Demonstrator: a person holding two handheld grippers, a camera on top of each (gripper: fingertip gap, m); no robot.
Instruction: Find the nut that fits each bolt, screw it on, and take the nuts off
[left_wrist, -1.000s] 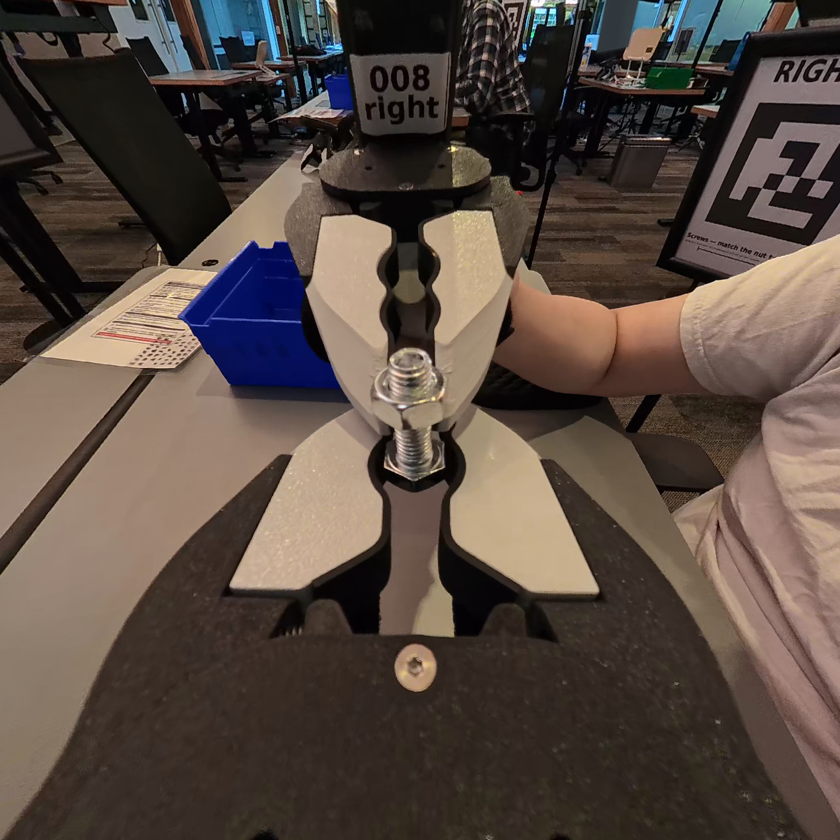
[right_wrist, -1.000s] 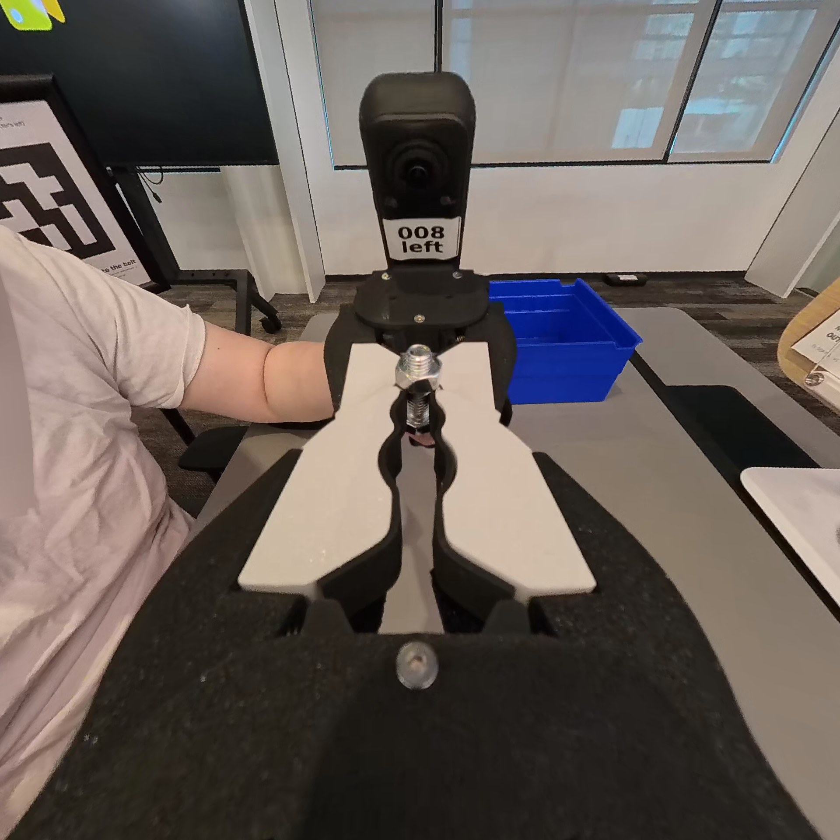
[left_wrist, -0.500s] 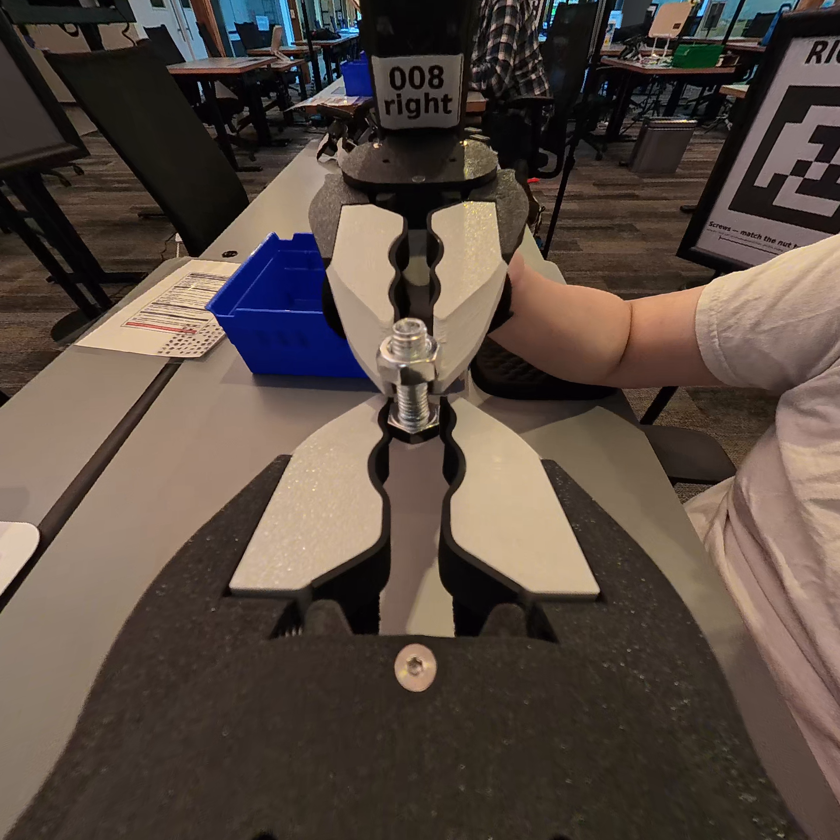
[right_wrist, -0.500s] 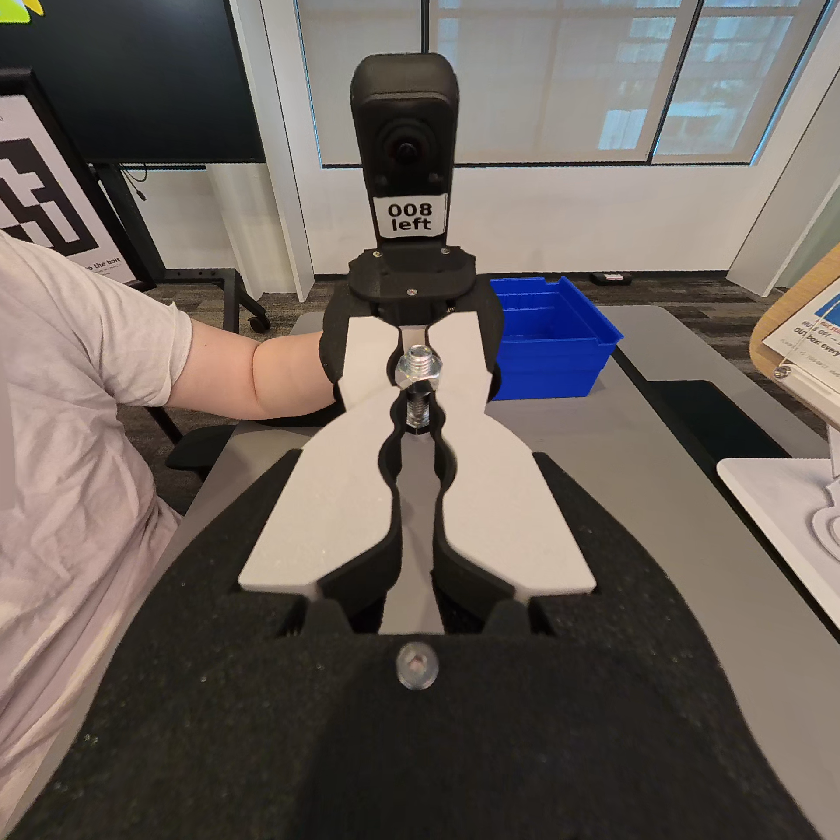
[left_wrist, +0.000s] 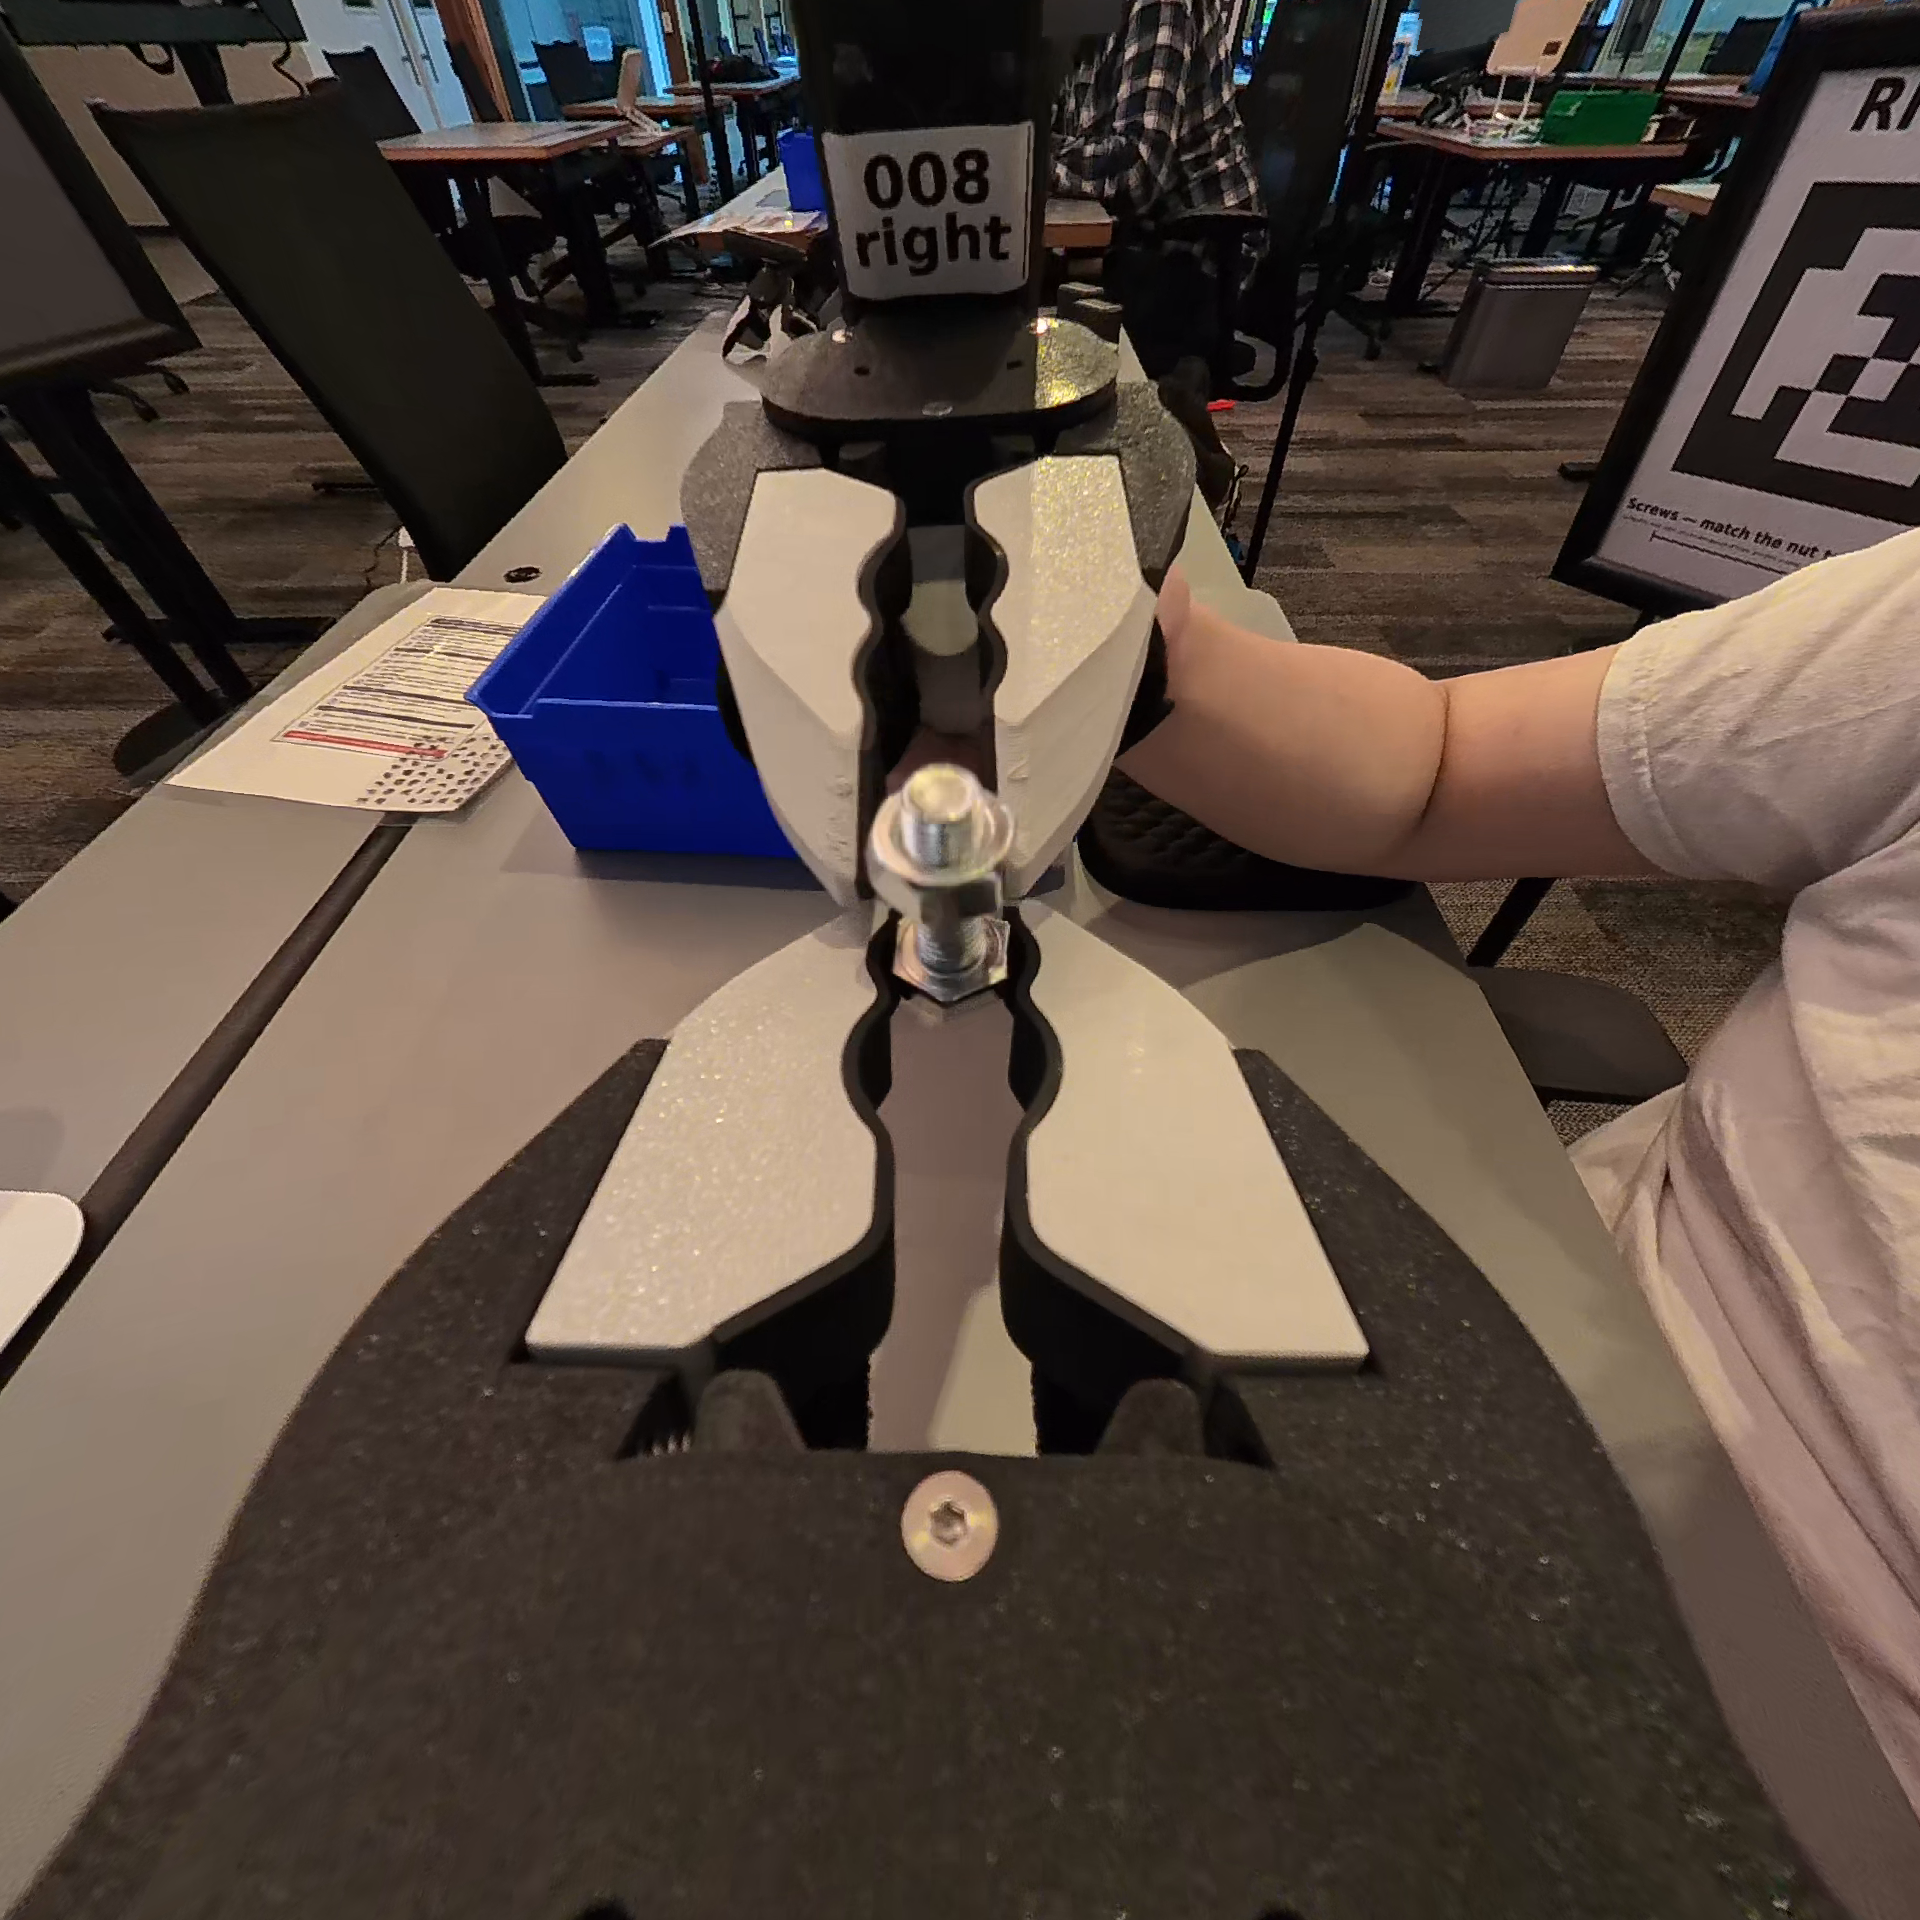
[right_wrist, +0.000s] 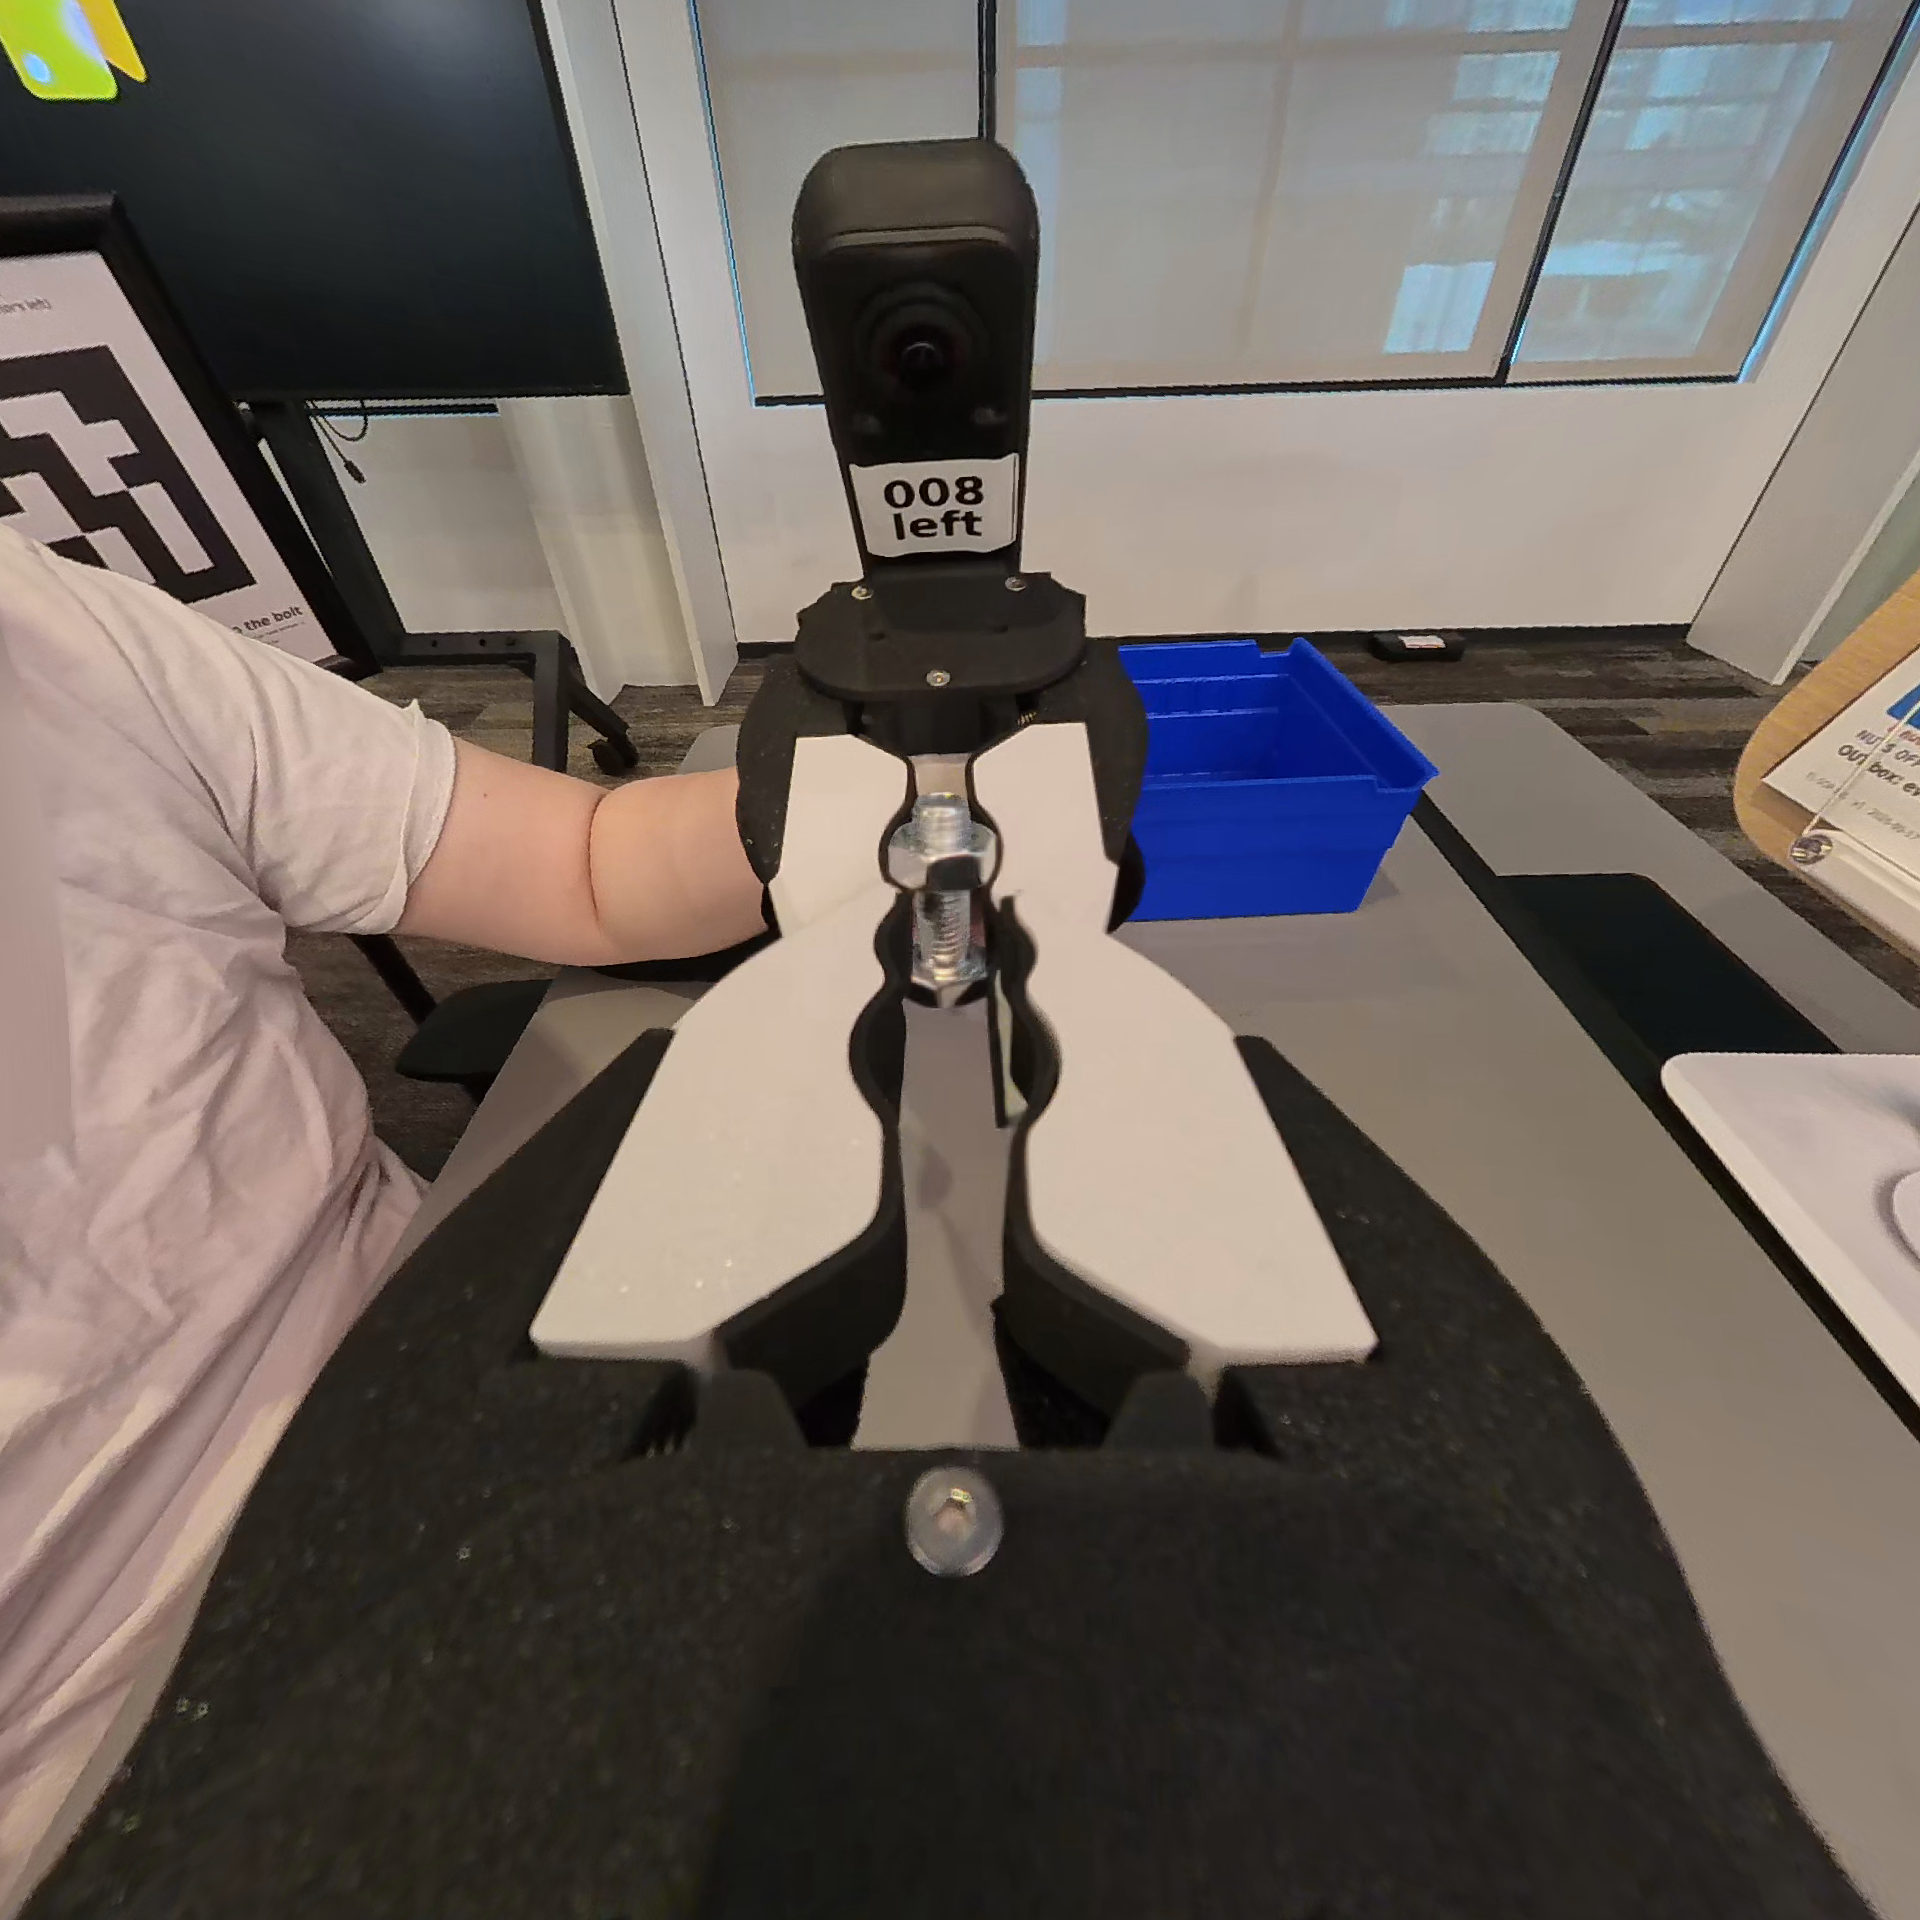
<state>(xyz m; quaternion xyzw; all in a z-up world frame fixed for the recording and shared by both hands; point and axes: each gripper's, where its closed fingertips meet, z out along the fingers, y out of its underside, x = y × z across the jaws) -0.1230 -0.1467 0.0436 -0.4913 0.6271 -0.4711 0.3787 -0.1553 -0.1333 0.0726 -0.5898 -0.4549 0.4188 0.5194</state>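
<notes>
1. Between the two claw tips, above the counter (left_wrist: 312, 1039), the bolt (left_wrist: 940, 935) stands roughly upright in the air. The nut (left_wrist: 940, 847) sits high on its thread, and a short stub of thread shows above it.
2. Left claw (left_wrist: 943, 982): nearly closed, its notched tips pinch the hex head at the bolt's lower end. I judge this is meant to stop the bolt from spinning while the nut is worked.
3. Right claw (right_wrist: 940, 977): it faces the left one nose to nose, its tips close on either side of the bolt. One finger is smeared, and I cannot tell whether it presses on the nut or the thread.
4. Bare thread separates nut and head, so the nut has travel left either way.
5. Around them, the blue bin (left_wrist: 623, 758) sits near, behind the claws and to one side. A printed sheet (left_wrist: 384, 707) lies beyond the bin.
6. A white tray (right_wrist: 1808, 1164) lies off at the counter's edge, well apart.
7. The person's forearm (left_wrist: 1299, 748) reaches in over the counter's near edge. Open air above leaves room for wrist rotation.
</notes>
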